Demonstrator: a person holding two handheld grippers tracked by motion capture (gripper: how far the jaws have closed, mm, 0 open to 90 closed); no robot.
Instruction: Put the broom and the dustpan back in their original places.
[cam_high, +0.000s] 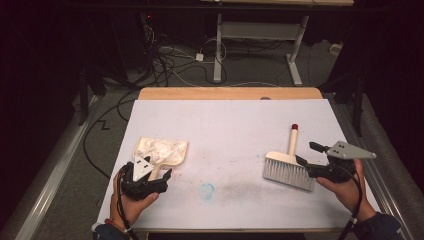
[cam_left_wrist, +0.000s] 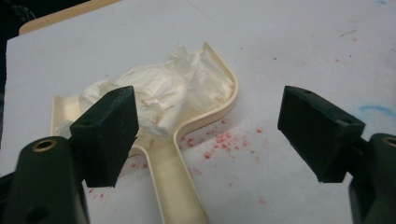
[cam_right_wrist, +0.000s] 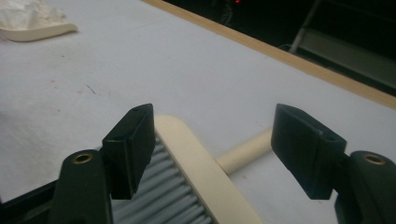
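Hidden: the dustpan (cam_high: 161, 151) handle's end lies under the left tongs (cam_high: 165, 176) in the high view; the tissue (cam_left_wrist: 159, 91) covers most of the pan's floor.
Cut off: the brush (cam_high: 288, 169) runs out of the bottom of the right gripper view, bristles and handle both clipped.
Hard to make out: a faint blue ring (cam_high: 206, 190) near the bench's (cam_high: 235, 125) front edge; red crumbs (cam_left_wrist: 219, 140) beside the pan handle are small.
Writing: none legible.
Left tongs: jaws spread wide, nothing gripped; the dustpan handle lies below and between them, pads clear of it.
Right tongs (cam_high: 306, 154): jaws spread wide, nothing gripped; the brush head sits just below and between them, pads not pressing.
Dustpan: left part of the bench, toward the front.
Brush: right part of the bench, handle pointing to the far edge.
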